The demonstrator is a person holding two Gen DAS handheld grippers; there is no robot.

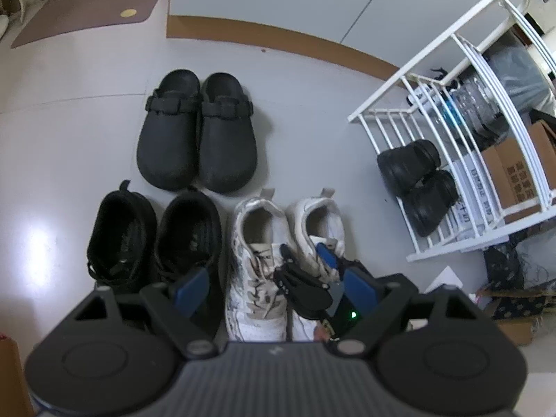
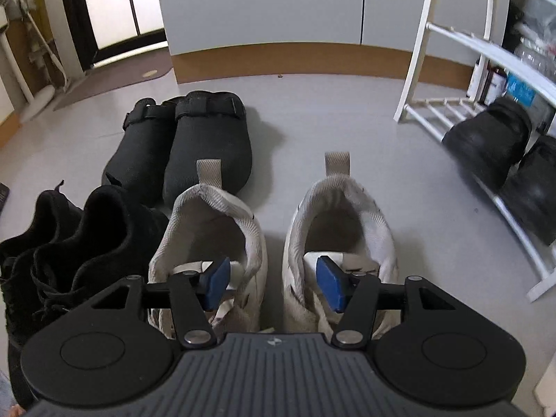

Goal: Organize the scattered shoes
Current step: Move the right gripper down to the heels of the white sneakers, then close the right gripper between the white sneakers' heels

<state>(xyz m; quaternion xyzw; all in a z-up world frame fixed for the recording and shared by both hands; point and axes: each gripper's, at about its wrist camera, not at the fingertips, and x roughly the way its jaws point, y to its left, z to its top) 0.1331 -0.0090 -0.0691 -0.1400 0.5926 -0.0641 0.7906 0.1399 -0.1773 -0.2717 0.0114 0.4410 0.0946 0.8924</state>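
Observation:
Three pairs of shoes stand on the grey floor. Black clogs [image 1: 198,132] sit farthest from me, black sneakers [image 1: 153,239] near left, and white sneakers [image 1: 257,260] beside them on the right. My left gripper [image 1: 278,290] hangs open above the sneakers, holding nothing. My right gripper [image 2: 274,285] is open and low over the white sneakers [image 2: 208,236]. One blue pad [image 2: 217,285] is over the left shoe's opening, the other over the right shoe [image 2: 344,229], with their inner collars between the jaws. The right gripper [image 1: 307,255] also shows in the left wrist view.
A white shoe rack [image 1: 451,121] stands at the right with a black pair [image 1: 417,184] on its lower shelf, bottles and cardboard boxes [image 1: 521,170] behind. Loose clutter [image 1: 504,299] lies near its foot. A brown mat [image 1: 87,10] and a glass door [image 2: 114,7] are at far left.

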